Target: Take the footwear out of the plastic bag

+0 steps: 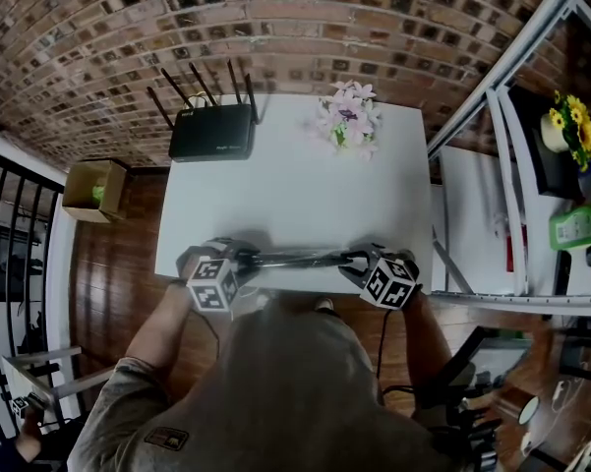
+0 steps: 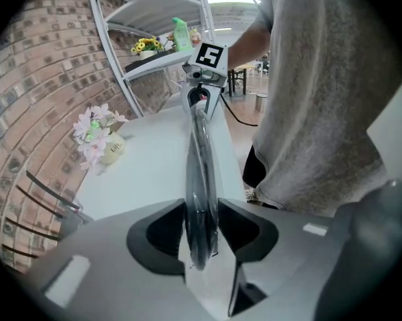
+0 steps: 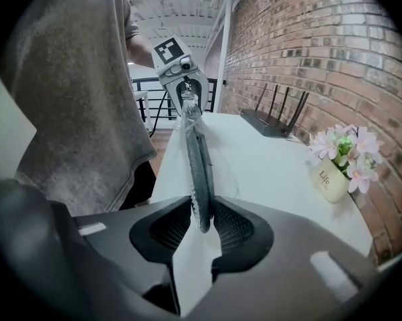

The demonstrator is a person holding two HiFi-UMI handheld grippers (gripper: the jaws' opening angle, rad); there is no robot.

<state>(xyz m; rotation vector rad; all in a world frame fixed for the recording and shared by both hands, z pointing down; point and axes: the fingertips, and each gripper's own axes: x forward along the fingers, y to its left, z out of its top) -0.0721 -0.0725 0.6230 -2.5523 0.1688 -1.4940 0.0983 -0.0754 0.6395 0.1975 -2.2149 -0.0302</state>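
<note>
**Clamped at both ends**

A thin, flat dark footwear (image 1: 300,259) in a clear, glossy plastic bag (image 2: 202,179) spans the white bench (image 1: 295,185) edge at 6 o'clock. The left hand-held gripper (image 2: 202,229) is clamped on the bagged end at 7 o'clock. The right hand-held gripper (image 3: 201,216) pinches the ribbed end at 5 o'clock.

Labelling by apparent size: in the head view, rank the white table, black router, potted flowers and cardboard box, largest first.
1. white table
2. black router, antennas included
3. potted flowers and cardboard box: alike; the box sits farther away on the floor, so unranked.
</note>
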